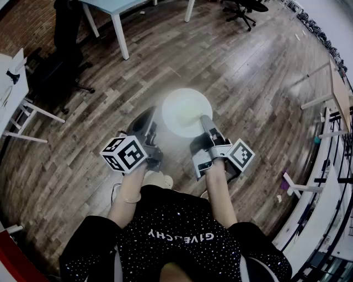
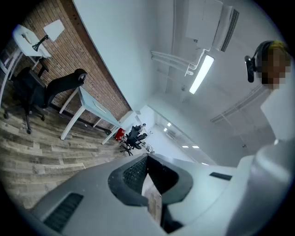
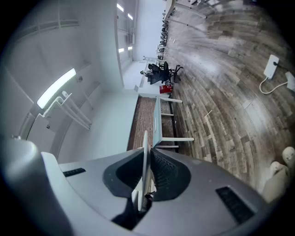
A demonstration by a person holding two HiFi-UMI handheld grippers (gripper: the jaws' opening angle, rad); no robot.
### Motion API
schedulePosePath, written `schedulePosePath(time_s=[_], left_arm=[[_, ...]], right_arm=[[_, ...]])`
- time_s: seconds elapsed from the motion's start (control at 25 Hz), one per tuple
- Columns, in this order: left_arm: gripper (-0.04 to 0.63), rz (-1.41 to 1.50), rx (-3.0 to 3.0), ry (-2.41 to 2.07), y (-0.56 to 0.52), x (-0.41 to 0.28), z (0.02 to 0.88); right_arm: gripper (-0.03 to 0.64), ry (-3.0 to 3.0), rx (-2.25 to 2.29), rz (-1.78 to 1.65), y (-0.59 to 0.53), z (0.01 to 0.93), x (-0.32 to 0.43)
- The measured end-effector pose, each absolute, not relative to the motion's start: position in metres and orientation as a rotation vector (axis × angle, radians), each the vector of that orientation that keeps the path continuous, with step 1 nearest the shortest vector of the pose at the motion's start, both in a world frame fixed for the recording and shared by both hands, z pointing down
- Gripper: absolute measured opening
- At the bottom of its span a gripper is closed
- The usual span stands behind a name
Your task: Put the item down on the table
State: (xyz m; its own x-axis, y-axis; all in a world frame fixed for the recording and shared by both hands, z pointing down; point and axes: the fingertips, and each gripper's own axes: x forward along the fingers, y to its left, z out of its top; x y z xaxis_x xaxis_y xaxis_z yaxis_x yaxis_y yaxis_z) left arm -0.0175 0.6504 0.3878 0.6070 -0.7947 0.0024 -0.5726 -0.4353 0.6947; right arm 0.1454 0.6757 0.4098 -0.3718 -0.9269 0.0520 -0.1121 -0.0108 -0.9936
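A round white plate hangs over the wooden floor, in front of the person's knees. The left gripper is shut on its left rim and the right gripper is shut on its right rim. In the left gripper view the plate's thin edge stands pinched between the dark pads of the left gripper. In the right gripper view the plate edge runs upright through the closed jaws of the right gripper. No table surface lies under the plate.
A pale table stands far ahead, with a black office chair beyond it. A dark chair and a white desk are on the left. Desks line the right side. A white charger lies on the floor.
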Motion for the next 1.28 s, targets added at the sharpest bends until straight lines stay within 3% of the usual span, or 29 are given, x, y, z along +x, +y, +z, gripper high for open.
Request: schedulePosePath(time_s=[0.52, 1.28], left_arm=[[0.011, -0.465, 2.1, -1.145, 0.59, -0.022, 0.417], [0.011, -0.461, 2.146, -1.151, 0.256, 0.035, 0.378]], right_arm=[[0.04, 1.593, -1.095, -1.482, 0.612, 0.427, 0.154], [0.04, 1.621, -1.065, -1.493, 0.273, 0.394, 0.199]])
